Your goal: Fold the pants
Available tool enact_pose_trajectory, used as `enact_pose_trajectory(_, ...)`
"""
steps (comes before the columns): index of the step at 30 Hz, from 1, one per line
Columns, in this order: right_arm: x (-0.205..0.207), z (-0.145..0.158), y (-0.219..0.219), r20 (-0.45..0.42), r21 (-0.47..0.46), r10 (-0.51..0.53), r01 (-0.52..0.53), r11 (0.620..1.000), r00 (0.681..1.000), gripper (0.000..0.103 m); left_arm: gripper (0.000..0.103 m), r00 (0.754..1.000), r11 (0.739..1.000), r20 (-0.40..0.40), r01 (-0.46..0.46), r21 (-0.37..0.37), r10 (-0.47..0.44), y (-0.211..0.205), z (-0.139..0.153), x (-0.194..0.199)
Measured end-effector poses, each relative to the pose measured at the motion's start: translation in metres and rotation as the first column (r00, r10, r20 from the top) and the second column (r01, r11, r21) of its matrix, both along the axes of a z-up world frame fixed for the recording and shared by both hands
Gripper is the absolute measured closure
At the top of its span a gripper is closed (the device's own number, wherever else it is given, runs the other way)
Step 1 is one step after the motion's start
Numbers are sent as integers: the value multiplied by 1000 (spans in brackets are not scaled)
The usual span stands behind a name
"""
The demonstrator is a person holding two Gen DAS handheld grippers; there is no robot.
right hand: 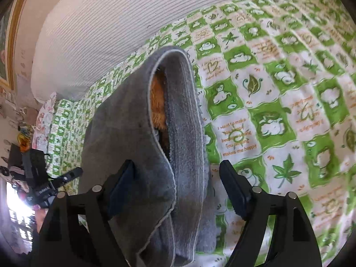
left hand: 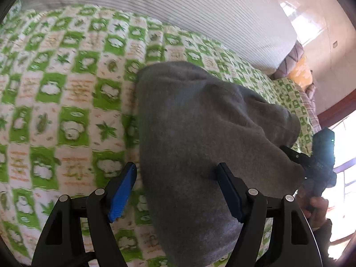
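The grey fleece pants [left hand: 200, 122] lie bunched on the quilt [left hand: 66, 89] — soft, limp, floppy. Both grippers — left gripper [left hand: 176, 191], right gripper [right hand: 176, 189] — stand wide, holding nothing; the ribbed waistband [right hand: 184, 111] looks the firmest grab.

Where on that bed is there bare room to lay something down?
Bare green quilt lies open right of the grey pants, up to the striped white cushion. It is crowded by the far pillows.

Pants [left hand: 200, 120] on bedspread [left hand: 66, 89], seemingly folded.
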State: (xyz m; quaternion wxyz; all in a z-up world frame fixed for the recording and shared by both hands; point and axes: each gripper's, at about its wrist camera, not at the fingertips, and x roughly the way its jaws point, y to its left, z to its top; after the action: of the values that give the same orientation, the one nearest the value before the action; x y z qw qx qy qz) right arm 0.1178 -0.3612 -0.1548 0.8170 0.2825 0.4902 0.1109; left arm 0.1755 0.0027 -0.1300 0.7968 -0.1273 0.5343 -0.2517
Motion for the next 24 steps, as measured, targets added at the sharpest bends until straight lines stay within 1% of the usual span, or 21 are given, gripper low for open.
enact_pose_trajectory(1,1,-1,1,0,12,4,-4,1000,1000,24,24,1000,1000,-6,-1,-5,1,-1,-1,1)
enact_pose_trajectory(2,2,-2,3,4,31,13,-13,999,1000,24,23,1000,1000,-13,-2,-12,2,-4,-4,3)
enact_pose_trajectory(4,5,-3,6,9,50,32,-32,998,999,23,22,999,1000,-33,-1,-18,0,-8,-10,6)
enact_pose_trajectory(6,6,-5,10,14,46,41,-41,998,999,22,20,998,999,-61,-2,-34,0,-10,-20,8)
enact_pose_trajectory(7,6,-6,10,18,51,43,-44,998,999,22,16,997,999,-82,-16,-46,13,-9,-26,9)
enact_pose_trajectory(8,6,-8,10,21,64,45,-46,997,999,22,10,995,998,-96,-31,-52,26,-8,-29,9)
enact_pose_trajectory(9,6,-10,9,22,75,44,-46,996,999,22,10,993,996,-112,-52,-66,45,-6,-34,9)
enact_pose_trajectory(10,6,-12,10,25,87,43,-45,995,999,23,10,992,995,-114,-61,-77,52,-6,-36,9)
enact_pose_trajectory(12,6,-14,10,30,93,46,-48,994,998,24,10,996,996,-74,-62,-57,58,-8,-33,4)
enact_pose_trajectory(13,6,-14,11,35,87,48,-51,995,998,25,14,998,998,-38,-55,-39,54,-12,-29,0)
enact_pose_trajectory(14,5,-14,11,38,83,47,-50,995,998,29,25,999,998,-16,-46,-35,45,-15,-26,-1)
enact_pose_trajectory(15,5,-13,11,42,74,46,-49,996,998,33,30,1000,999,4,-31,-34,31,-18,-23,-3)
enact_pose_trajectory(17,3,-13,12,50,61,48,-51,997,998,38,42,998,1000,51,-23,2,23,-24,-14,-7)
enact_pose_trajectory(18,3,-12,12,55,59,47,-51,997,997,43,44,997,1000,71,-23,21,21,-26,-11,-10)
enact_pose_trajectory(20,2,-10,14,68,51,47,-51,997,997,48,56,993,998,114,-29,57,22,-30,-3,-15)
enact_pose_trajectory(21,1,-8,15,77,44,48,-52,998,996,49,58,991,997,129,-33,68,25,-31,1,-18)
enact_pose_trajectory(23,-1,-3,19,99,18,50,-52,998,994,54,67,988,997,150,-38,72,26,-32,5,-20)
enact_pose_trajectory(24,-2,-1,22,110,3,53,-54,999,992,55,68,987,997,158,-39,71,28,-29,7,-22)
